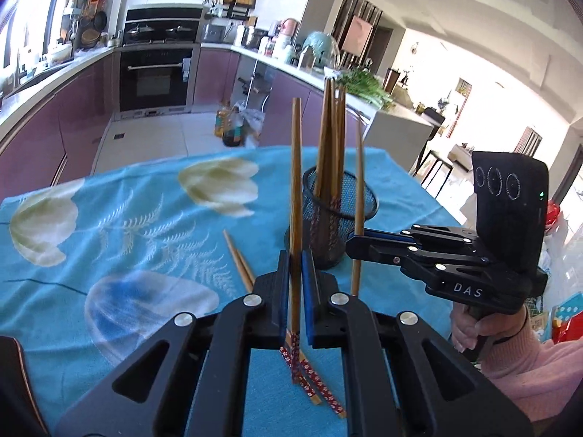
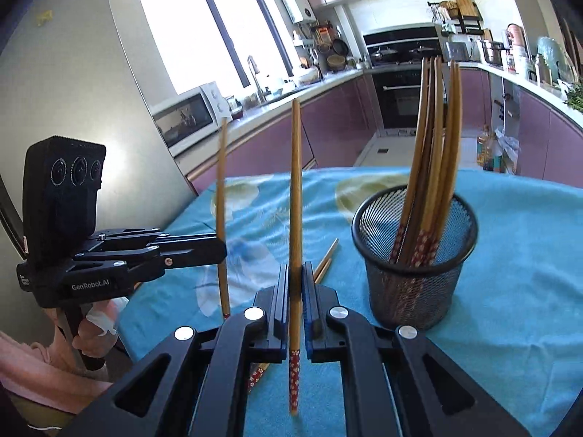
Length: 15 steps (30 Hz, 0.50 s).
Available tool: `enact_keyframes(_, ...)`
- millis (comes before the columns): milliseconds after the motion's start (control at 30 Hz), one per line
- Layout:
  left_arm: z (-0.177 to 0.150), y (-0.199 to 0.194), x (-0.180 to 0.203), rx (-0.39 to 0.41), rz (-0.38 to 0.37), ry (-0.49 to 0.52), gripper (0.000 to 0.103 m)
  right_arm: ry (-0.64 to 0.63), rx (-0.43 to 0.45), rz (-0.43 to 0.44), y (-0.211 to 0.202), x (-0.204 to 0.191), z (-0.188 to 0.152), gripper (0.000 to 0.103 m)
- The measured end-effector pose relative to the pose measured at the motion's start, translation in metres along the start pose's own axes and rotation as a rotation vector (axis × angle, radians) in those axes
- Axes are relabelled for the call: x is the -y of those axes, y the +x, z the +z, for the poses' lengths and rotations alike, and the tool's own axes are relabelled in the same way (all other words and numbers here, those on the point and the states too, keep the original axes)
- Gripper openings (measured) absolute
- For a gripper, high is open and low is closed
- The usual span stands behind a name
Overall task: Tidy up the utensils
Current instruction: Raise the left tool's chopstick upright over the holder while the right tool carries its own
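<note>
Daylight is flooding in, window blowing out white, far room overexposing too. Fisheye is bending edges, corners vignetting dark. Tablecloth prints are smearing slightly; gripper arms staying sharp.

"DAS" on right gripper; "GenRobot.AI" on left gripper.
</note>
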<state>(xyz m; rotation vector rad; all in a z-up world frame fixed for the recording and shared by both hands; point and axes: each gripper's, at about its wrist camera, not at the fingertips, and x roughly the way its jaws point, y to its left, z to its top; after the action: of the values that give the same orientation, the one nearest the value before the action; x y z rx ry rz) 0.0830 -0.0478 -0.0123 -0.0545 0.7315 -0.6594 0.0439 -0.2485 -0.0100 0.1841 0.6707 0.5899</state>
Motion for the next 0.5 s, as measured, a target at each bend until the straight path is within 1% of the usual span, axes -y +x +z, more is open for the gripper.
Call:
enact_keyframes(200, 0.016, -0.017, 0.007, 0.074, -0.04, 0.006, 0.007, -0.004, 0.07, 0.001, -0.021, 0.004, 0.013, 0.006)
enact_keyframes(500, 0.05, -0.017, 0.019, 0.151, -0.06, 0.019, 0.007, -0.023, 0.146, -0.031, -0.04, 0.014, 0.034, 0.006)
